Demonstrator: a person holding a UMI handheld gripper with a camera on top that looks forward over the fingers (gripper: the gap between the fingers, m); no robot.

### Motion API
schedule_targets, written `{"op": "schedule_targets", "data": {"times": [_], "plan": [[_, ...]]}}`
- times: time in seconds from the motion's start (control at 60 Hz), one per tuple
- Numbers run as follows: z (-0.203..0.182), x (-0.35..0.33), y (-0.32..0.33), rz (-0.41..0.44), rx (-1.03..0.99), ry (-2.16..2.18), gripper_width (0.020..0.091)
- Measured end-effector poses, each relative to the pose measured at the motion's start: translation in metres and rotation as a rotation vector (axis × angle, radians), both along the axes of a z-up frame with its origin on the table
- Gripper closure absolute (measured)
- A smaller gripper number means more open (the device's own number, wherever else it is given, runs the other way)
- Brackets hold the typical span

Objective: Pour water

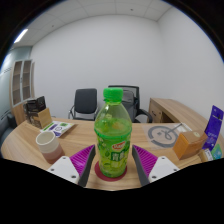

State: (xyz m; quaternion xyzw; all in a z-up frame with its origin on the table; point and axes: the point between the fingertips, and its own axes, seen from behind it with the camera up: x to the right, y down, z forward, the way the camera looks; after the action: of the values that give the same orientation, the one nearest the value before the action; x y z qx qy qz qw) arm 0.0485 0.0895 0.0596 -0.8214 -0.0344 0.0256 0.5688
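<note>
A green bottle (113, 135) with a green cap and a drink label stands upright on a dark red coaster (100, 179) on the wooden table (150, 140). My gripper (113, 150) is open around it. The bottle stands between the two magenta pads (80, 162), with a narrow gap at each side. A white cup (48, 146) with a dark inside sits on the table to the left, just beyond the left finger. No water level in the cup can be made out.
An orange-brown box (187, 143) and a purple carton (214, 128) stand right of the bottle. A round grey dish (163, 132) lies behind them. Books and a dark box (38, 110) sit at the left. Two black chairs (84, 102) stand behind the table.
</note>
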Motion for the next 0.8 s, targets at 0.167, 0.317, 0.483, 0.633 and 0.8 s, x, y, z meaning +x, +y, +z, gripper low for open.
{"op": "schedule_targets", "data": {"times": [0.167,0.317,0.483,0.633,0.8], "plan": [[0.007,-0.011,-0.081,-0.056,-0.115,0.004,0.0317],[0.046,-0.046,-0.148,-0.085,-0.145,0.027,0.0313],[0.094,-0.071,-0.185,-0.098,-0.106,-0.015,0.0289],[0.133,-0.091,-0.198,-0.116,-0.065,-0.002,0.0289],[0.160,-0.106,-0.198,-0.117,-0.029,0.023,0.0289]]}}
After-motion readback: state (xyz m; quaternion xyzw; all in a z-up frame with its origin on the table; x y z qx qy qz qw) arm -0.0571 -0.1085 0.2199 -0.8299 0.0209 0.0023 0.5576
